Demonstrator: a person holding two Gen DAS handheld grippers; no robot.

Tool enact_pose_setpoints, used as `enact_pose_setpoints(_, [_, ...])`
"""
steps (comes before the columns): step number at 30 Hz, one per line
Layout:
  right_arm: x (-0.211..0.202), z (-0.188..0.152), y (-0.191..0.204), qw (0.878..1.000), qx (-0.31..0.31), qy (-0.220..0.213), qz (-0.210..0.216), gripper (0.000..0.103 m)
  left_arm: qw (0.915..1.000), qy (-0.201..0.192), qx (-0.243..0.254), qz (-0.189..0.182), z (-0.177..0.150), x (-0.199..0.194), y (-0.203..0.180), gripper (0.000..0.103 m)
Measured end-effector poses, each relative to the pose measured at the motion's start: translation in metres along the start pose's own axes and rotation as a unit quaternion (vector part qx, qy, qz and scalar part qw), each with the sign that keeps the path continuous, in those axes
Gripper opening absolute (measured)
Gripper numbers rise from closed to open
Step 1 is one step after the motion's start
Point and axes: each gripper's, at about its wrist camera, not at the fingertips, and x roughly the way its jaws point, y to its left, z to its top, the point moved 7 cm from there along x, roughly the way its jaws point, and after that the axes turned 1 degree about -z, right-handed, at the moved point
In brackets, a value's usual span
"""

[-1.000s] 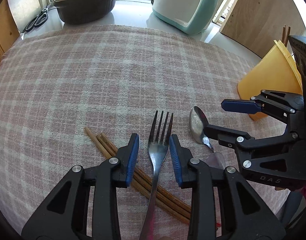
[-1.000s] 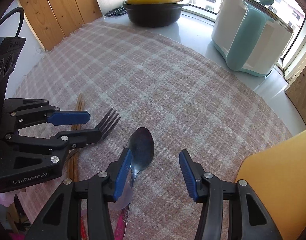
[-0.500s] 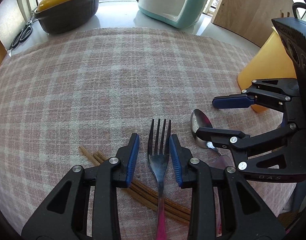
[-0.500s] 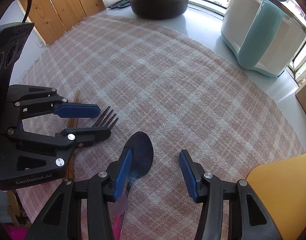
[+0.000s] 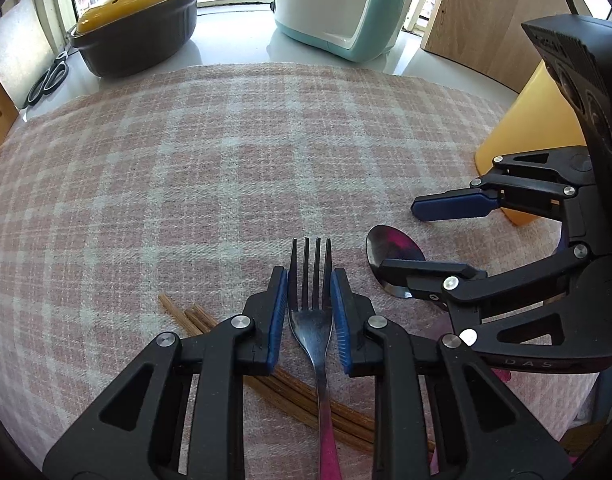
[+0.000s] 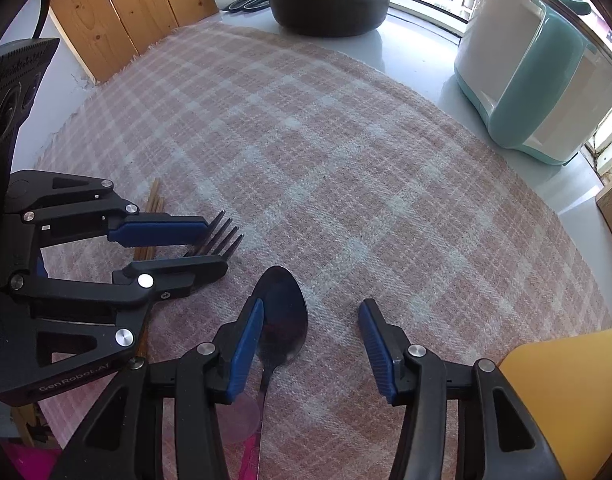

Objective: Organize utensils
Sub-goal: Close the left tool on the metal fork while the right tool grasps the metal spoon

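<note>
Fork (image 5: 310, 312) and spoon (image 6: 282, 312) lie side by side on the checked cloth (image 5: 209, 168) that covers the tabletop, near its front edge. We see the left tool (image 5: 308, 300) lowered over the fork, with the head of the fork between its two blue pads. Its jaws are closing, and a thin gap on each side shows that the pads do not press the metal yet. The pink handle of the fork runs back under the tool and crosses over a bundle of brown chopsticks (image 5: 265, 376), which lie at an angle on the cloth.

Just to the right, the right tool (image 6: 312, 332) is set over the spoon. The bowl of the spoon lies close to the left pad, and the right pad stands well apart from it. These jaws are also closing, but they grasp nothing.

A yellow container (image 5: 522, 128) stands on the cloth beside the right tool.
</note>
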Motion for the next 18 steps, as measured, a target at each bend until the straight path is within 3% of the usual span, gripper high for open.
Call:
enact_pose_setpoints(2, [-0.001,0.001,0.002,1.000,0.000,0.001,0.003,0.034,1.0000,-0.002,0.002,0.007,0.000,-0.001,0.000,0.021])
enact_pose_setpoints(7, [-0.001,0.002,0.009,1.000,-0.004,0.003,0.004,0.019,0.9998,-0.006,-0.002,0.018,-0.001,-0.007,0.006,0.021])
enact_pose_setpoints(13, [-0.006,0.004,0.009,1.000,0.006,-0.006,-0.003,0.008,0.9996,-0.013,-0.020,0.015,-0.001,-0.013,0.013,0.021])
enact_pose_setpoints(18, [-0.008,0.003,0.009,1.000,0.009,-0.008,-0.002,0.005,0.9985,-0.012,-0.053,-0.007,-0.003,-0.011,0.021,0.021])
